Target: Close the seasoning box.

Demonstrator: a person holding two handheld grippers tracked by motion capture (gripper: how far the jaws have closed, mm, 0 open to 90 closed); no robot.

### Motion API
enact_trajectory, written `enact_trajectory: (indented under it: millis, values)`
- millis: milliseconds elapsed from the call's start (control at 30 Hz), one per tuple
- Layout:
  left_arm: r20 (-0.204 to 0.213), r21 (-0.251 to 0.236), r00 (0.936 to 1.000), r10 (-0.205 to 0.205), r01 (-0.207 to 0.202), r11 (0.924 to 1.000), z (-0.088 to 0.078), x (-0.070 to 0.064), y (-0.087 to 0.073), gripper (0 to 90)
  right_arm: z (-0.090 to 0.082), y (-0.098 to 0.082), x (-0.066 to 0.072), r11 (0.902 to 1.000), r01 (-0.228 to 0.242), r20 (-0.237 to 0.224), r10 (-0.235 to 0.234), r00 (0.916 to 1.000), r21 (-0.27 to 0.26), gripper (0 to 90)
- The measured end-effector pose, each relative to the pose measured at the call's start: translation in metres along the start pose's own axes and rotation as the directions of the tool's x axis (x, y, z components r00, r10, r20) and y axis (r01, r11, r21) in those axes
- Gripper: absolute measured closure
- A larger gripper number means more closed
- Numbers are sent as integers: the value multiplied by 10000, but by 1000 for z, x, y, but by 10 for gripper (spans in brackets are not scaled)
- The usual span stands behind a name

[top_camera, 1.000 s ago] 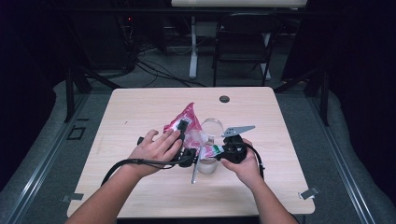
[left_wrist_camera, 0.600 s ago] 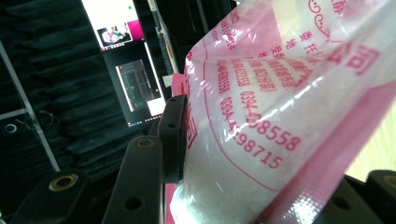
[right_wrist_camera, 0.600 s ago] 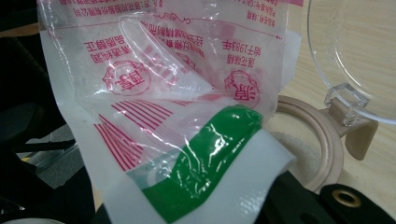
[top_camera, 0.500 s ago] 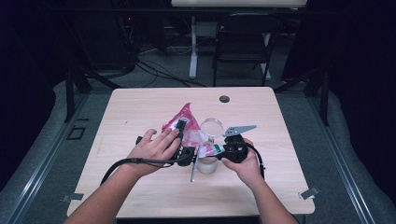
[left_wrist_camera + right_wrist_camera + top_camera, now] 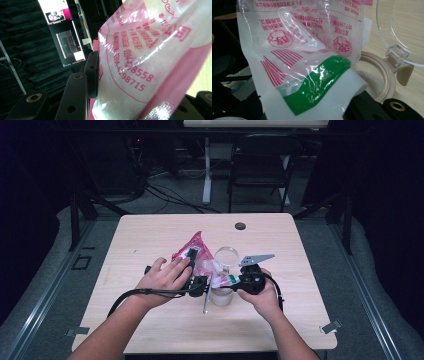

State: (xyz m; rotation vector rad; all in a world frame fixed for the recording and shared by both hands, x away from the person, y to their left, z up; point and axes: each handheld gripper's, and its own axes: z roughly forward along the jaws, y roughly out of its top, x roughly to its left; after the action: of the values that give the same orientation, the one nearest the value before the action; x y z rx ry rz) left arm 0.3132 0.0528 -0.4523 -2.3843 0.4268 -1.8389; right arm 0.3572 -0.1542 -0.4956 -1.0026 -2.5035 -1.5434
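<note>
A pink printed plastic bag (image 5: 196, 249) of white powder is held up over the middle of the table (image 5: 150, 235). My left gripper (image 5: 193, 256) is shut on its bulging body (image 5: 150, 62), one black finger (image 5: 92, 75) pressed into the side. My right gripper (image 5: 224, 280) is shut on the bag's flat green-striped end (image 5: 317, 85), the film (image 5: 312, 45) drooping over its jaws. Just under that end stands a clear jar (image 5: 222, 295) with a beige rim (image 5: 384, 80), white granules (image 5: 369, 80) inside and its clear hinged lid (image 5: 402, 25) swung open.
A thin metal rod (image 5: 204, 301) lies beside the jar toward the front edge. A small dark disc (image 5: 240, 226) sits near the far edge. The left gripper's cable (image 5: 130, 295) loops over the table. A chair (image 5: 260, 165) stands beyond the table.
</note>
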Motion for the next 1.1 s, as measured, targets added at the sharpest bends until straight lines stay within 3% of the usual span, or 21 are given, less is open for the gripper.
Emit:
enact_trajectory:
  millis: [567,1100]
  values:
    - [-30,39,10000,48,-48,10000,-1,1,0,654,0,0,0,10000,-16,40,16,10000,-14,900]
    - [180,107,9997,-174,172,9998,1,-2,-1,665,0,0,1,10000,-10,53,10,10000,14,900]
